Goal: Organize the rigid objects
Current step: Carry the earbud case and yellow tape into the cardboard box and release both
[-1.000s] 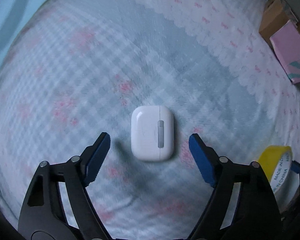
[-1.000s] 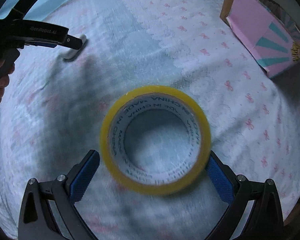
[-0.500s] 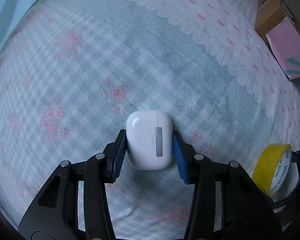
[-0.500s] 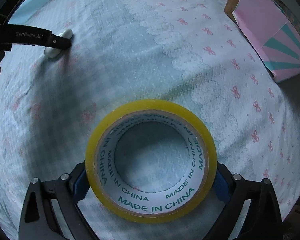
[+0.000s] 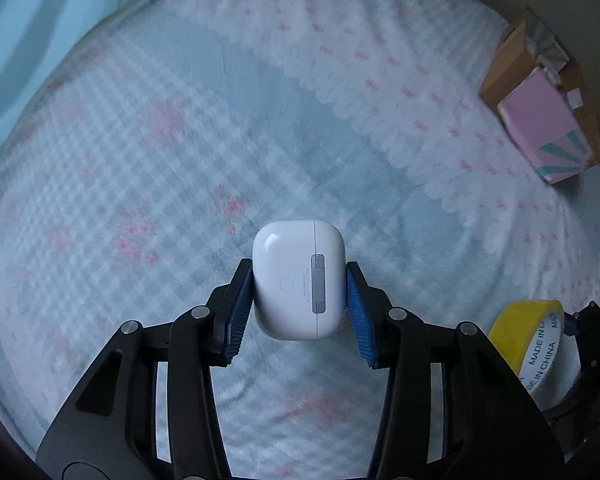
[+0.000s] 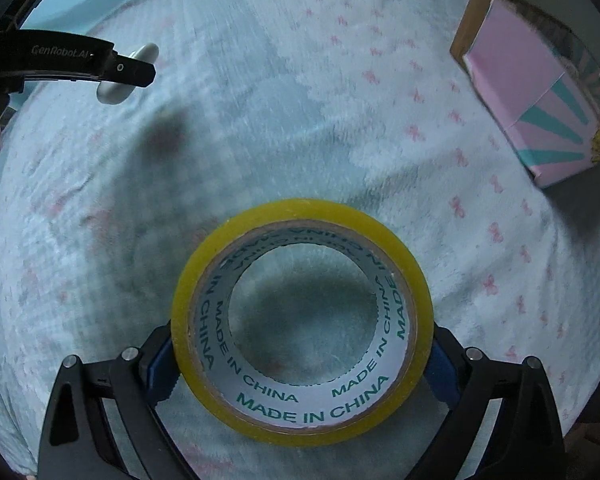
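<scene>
Both grippers carry an item clear of the bed (image 5: 340, 128).
Left gripper (image 5: 299, 304) clamps the earbud case (image 5: 298, 280) by its sides; right gripper (image 6: 302, 364) squeezes the tape roll (image 6: 302, 320) across its rim, likely bound for the far-right box (image 6: 540, 92).

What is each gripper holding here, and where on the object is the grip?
The left gripper clamps the white earbud case across its two opposite sides. The right gripper clamps the yellow tape roll across its outer rim.

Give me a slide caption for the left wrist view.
Left gripper clamps a white earbud case above a checked blanket; yellow tape roll at right.
</scene>
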A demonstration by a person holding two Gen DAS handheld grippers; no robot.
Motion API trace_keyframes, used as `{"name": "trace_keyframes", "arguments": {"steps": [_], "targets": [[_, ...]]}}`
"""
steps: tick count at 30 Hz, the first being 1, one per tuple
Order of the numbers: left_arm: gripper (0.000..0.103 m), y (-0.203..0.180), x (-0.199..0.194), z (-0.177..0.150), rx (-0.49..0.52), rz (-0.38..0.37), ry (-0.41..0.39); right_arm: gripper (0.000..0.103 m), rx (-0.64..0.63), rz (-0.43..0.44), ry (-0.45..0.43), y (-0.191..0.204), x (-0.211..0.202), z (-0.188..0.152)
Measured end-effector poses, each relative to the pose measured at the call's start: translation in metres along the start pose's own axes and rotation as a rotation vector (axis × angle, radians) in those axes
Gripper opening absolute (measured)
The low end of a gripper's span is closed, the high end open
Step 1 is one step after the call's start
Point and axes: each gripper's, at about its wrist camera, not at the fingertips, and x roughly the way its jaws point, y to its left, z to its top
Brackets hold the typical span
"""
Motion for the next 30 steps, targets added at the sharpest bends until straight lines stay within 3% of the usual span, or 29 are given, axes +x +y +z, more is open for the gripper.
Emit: {"name": "trace_keyframes", "arguments": {"steps": [6, 13, 18, 25, 30], "targets": [[0.041, -0.02, -0.051, -0.01, -0.029, 0.02, -0.028, 0.097, 0.012, 0.037, -0.057, -0.011, -0.038, 0.0], [0.041, -0.052, -0.136, -0.029, -0.098, 0.01, -0.093, 0.097, -0.033, 0.084, -0.122, -0.023, -0.121, 0.003], [0.041, -0.083, -0.192, -0.039, -0.13, -0.018, -0.156, 0.097, -0.04, 0.116, -0.114, -0.043, -0.175, 0.012], [0.041, -0.137, -0.226, -0.038, -0.129, -0.062, -0.206, 0.097, 0.002, 0.086, -0.124, -0.101, -0.236, 0.031], [0.041, -0.171, -0.238, -0.024, -0.134, -0.061, -0.239, 0.097, 0.013, 0.061, -0.145, -0.14, -0.257, 0.05]]}}
